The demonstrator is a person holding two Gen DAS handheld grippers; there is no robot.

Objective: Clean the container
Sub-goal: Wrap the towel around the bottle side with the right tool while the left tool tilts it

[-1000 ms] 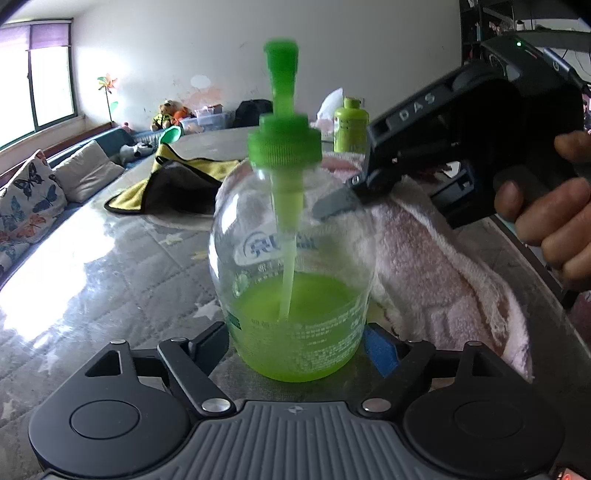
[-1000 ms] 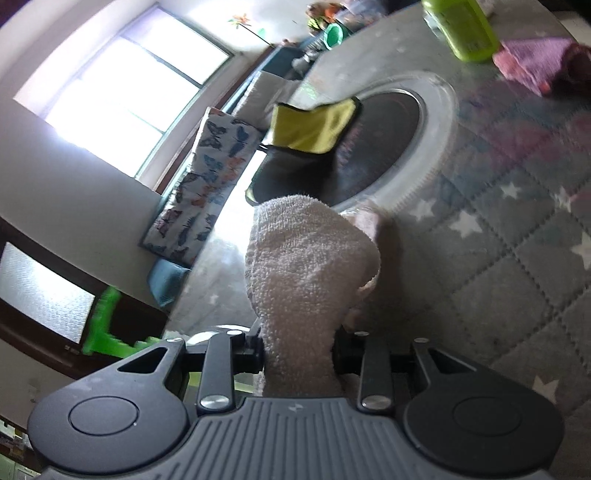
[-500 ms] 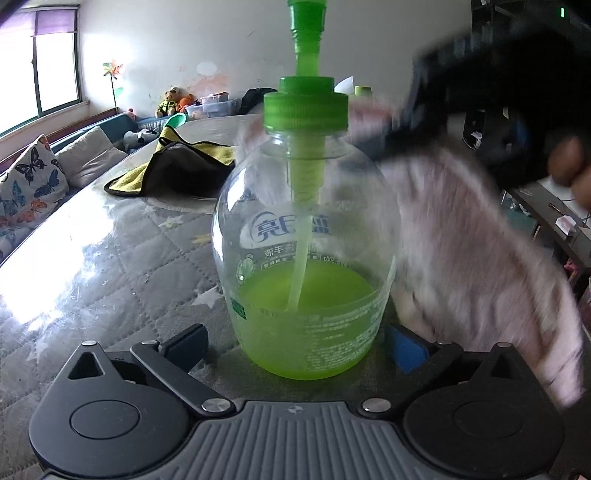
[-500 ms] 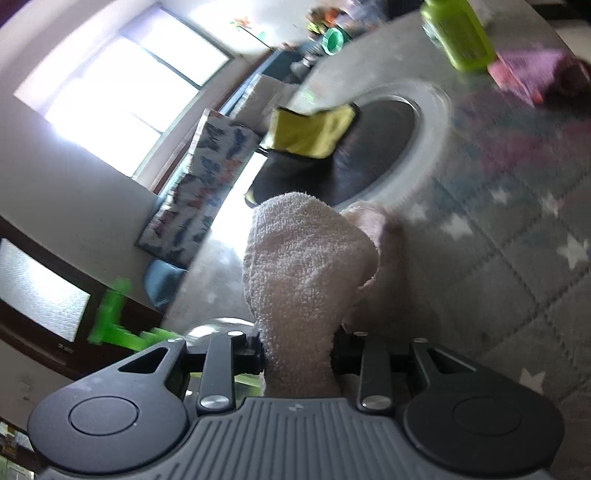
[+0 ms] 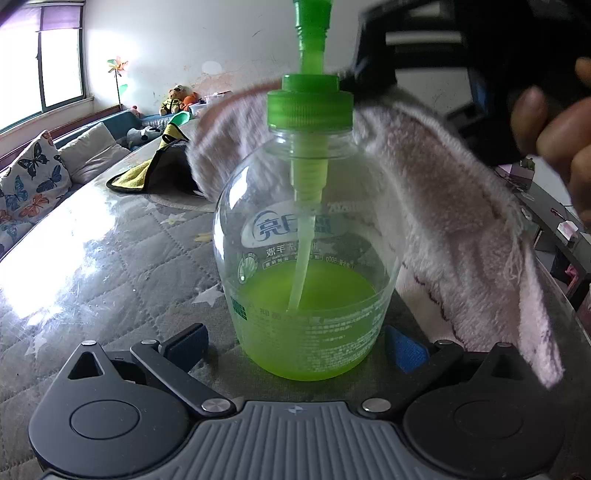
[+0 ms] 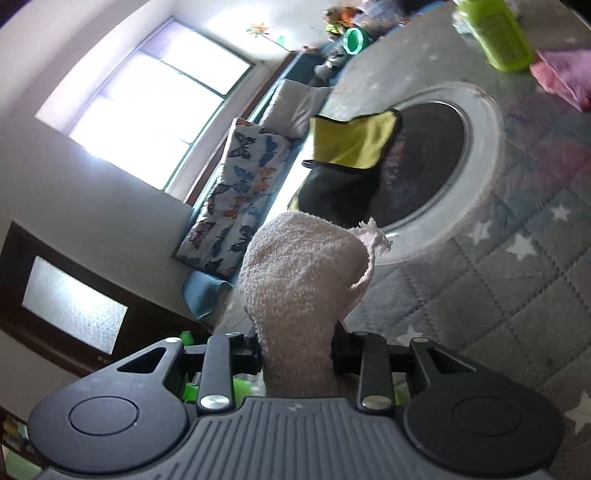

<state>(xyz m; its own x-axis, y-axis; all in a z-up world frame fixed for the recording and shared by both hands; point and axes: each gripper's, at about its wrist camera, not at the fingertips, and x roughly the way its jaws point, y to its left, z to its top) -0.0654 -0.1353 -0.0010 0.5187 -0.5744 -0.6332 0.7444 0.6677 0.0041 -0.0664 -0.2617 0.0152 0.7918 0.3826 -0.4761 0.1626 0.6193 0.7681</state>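
Observation:
A clear soap bottle (image 5: pixel 306 258) with a green pump cap (image 5: pixel 309 107) stands on the table, about a third full of green liquid. My left gripper (image 5: pixel 297 343) is open wide, its fingers on either side of the bottle's base without pressing it. My right gripper (image 6: pixel 297 354) is shut on a pale pink towel (image 6: pixel 303 288). In the left wrist view that towel (image 5: pixel 461 206) drapes down behind and to the right of the bottle from cap height. A person's hand (image 5: pixel 554 129) holds the right gripper at the top right.
The table wears a grey quilted cover with stars (image 5: pixel 110 266). A yellow and black cloth (image 6: pixel 351 144) lies on a white-rimmed round disc (image 6: pixel 484 155). A green bottle (image 6: pixel 495 33) and a pink cloth (image 6: pixel 561 77) sit further off. A sofa with a butterfly cushion (image 5: pixel 33 173) runs along the left.
My left gripper's jaws have gone from closed on the bottle's base to wide apart. The right gripper and towel have risen from the bottle's shoulder to its cap.

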